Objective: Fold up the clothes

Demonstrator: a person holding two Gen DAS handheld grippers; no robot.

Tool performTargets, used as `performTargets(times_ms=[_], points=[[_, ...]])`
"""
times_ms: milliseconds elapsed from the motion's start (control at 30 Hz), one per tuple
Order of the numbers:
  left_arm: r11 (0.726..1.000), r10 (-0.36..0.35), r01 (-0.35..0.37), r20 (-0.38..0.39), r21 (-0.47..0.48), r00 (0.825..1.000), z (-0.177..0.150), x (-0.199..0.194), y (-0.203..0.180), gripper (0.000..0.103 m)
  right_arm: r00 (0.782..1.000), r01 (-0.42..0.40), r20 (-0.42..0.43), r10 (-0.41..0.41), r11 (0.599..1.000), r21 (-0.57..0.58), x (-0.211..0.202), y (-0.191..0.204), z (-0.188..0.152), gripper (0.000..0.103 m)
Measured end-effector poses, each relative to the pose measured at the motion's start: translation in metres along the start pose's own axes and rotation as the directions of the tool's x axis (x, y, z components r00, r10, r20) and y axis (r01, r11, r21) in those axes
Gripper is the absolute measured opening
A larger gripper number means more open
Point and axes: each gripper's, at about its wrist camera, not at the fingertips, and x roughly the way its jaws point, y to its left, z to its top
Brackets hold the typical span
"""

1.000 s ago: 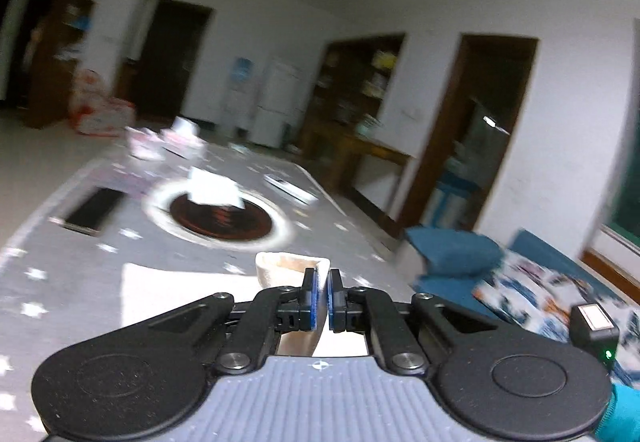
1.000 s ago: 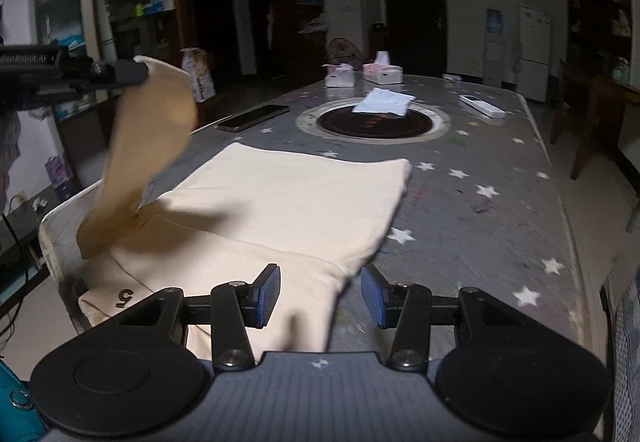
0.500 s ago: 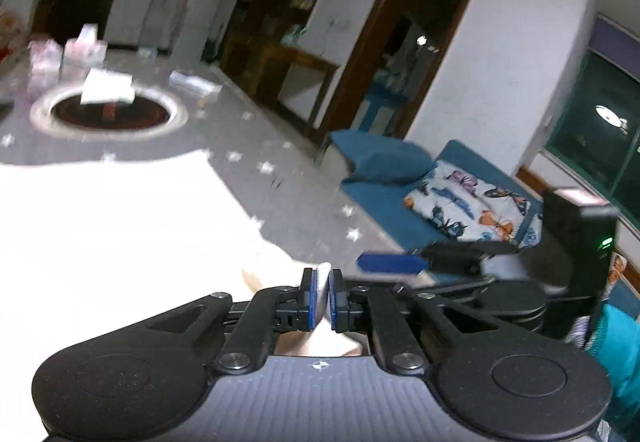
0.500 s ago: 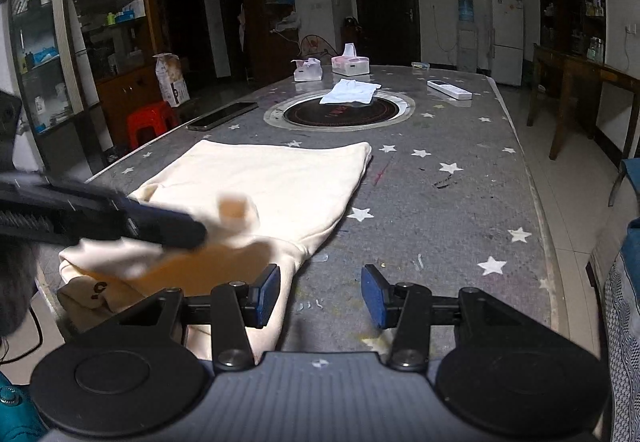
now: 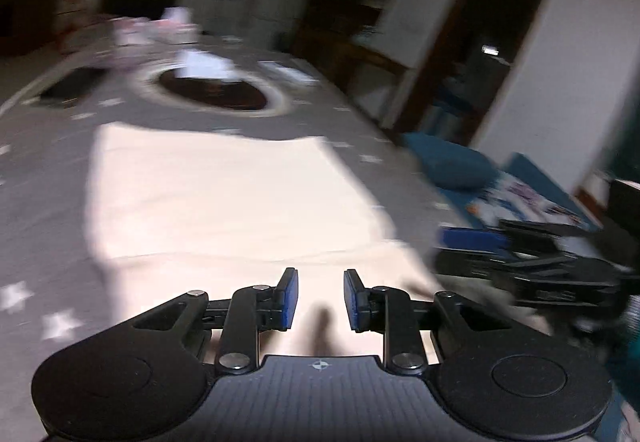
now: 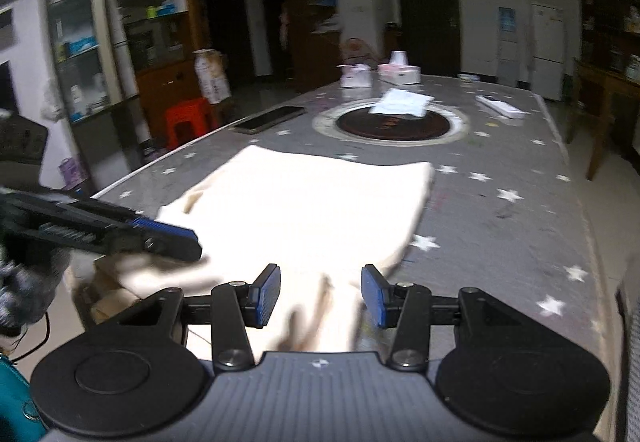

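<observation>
Sleeve dropped — left gripper (image 5: 320, 300) has let go, jaws now apart.
Right gripper (image 6: 320, 296) gapes too, empty; cream garment (image 6: 304, 209) lies flat on near table (image 6: 500, 177).

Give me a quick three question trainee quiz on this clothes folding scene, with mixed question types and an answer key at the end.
1. True or false: the left claw grips the cream garment.
2. What lies on the dark round inset? A phone, B white cloth, C cup.
3. Fill in: the right claw is ____.

Key: 1 false, its jaws stand open and empty. 2 B. 3 open.
</observation>
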Motion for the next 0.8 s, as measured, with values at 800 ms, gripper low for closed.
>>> performTargets(times_ms=[800], points=[[0.969,0.186,-0.181,0.011,-0.166,0.983,0.048,0.027,0.101,0.014,0.994,-0.076,-0.086,0.071,0.996,-0.051,0.042,0.024,-0.002,0.045]])
